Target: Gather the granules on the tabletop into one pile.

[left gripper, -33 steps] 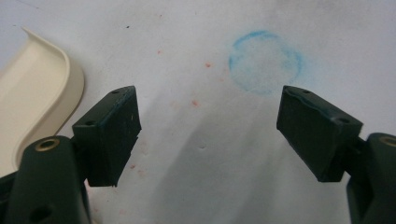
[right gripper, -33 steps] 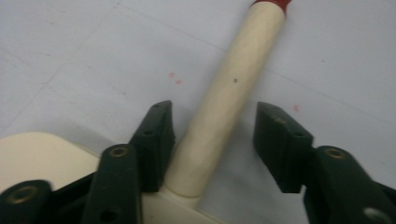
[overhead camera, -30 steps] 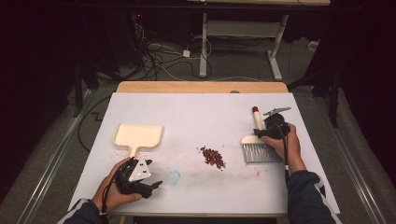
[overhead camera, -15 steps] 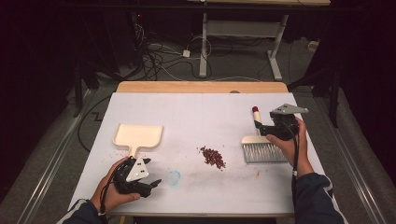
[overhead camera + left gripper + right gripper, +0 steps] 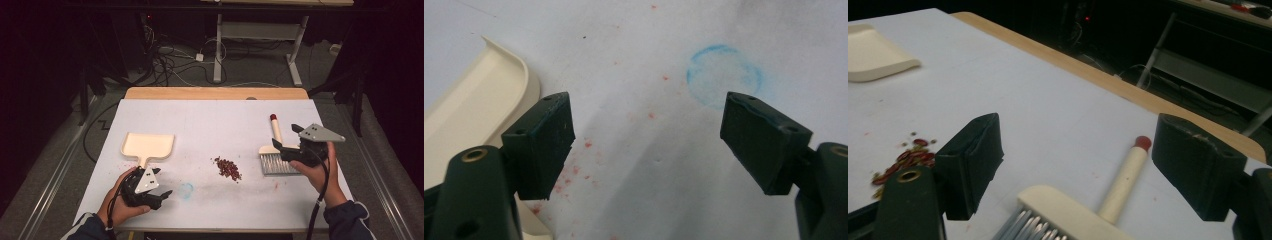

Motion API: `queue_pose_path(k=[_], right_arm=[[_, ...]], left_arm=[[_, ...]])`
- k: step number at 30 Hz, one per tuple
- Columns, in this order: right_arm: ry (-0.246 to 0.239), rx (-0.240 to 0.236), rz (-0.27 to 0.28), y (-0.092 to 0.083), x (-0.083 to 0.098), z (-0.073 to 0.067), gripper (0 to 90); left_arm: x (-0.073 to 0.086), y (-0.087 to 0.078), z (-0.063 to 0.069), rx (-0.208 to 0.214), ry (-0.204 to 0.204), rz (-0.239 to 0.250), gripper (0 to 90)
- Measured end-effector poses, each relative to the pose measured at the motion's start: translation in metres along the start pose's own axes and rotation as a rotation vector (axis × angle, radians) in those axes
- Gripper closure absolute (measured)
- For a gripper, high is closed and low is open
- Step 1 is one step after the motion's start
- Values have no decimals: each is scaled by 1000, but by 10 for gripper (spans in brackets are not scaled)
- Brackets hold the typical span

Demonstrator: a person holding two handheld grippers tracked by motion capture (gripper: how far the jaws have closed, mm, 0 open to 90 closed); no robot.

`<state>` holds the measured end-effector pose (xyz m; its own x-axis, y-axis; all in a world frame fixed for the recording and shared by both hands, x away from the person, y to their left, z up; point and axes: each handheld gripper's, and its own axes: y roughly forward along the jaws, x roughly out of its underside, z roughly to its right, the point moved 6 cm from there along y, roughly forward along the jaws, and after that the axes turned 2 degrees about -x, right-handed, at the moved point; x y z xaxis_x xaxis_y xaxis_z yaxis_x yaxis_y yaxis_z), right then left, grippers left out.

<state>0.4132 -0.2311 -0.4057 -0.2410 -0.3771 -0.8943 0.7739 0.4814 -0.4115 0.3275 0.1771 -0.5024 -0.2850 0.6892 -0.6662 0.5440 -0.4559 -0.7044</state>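
Note:
A cream dustpan (image 5: 148, 145) lies at the table's left, its handle pointing toward the person. My left gripper (image 5: 164, 194) rests low just right of that handle, open and holding nothing. In the left gripper view, the dustpan's rim (image 5: 484, 100) is beside the left jaw, with bare table between the jaws. A cream brush (image 5: 274, 159) with a red-tipped handle (image 5: 273, 118) lies at the right. My right gripper (image 5: 286, 148) is held open at the brush head's right side, jaws pointing left. In the right gripper view, the brush (image 5: 1083, 210) sits low between the open jaws, not gripped.
A small pile of red bits (image 5: 228, 168) lies mid-table between the dustpan and the brush, and shows as the pile (image 5: 905, 157) left of the right gripper's jaw. A faint blue ring (image 5: 186, 190) marks the white table cover (image 5: 210, 125). Red specks (image 5: 574, 170) dot the surface.
The right gripper has shifted slightly right and toward the near edge beside the brush, tilting its top plate up. The left gripper has hardly moved.

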Motion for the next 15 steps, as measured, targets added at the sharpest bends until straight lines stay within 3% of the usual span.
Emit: queue_pose_path(k=[4,7,10,15], right_arm=[[-53,-8,16,-9,8,-15,195],[-25,-39,50,-18,17,-25,195],[-58,-40,50,-23,29,-34,196],[-45,-62,53,-29,50,-49,197]], left_arm=[[-1,1,-1,0,-1,0,207],[-1,2,-1,0,0,-2,207],[-1,3,-2,1,-2,-5,207],[1,2,-1,-8,-3,-11,207]])
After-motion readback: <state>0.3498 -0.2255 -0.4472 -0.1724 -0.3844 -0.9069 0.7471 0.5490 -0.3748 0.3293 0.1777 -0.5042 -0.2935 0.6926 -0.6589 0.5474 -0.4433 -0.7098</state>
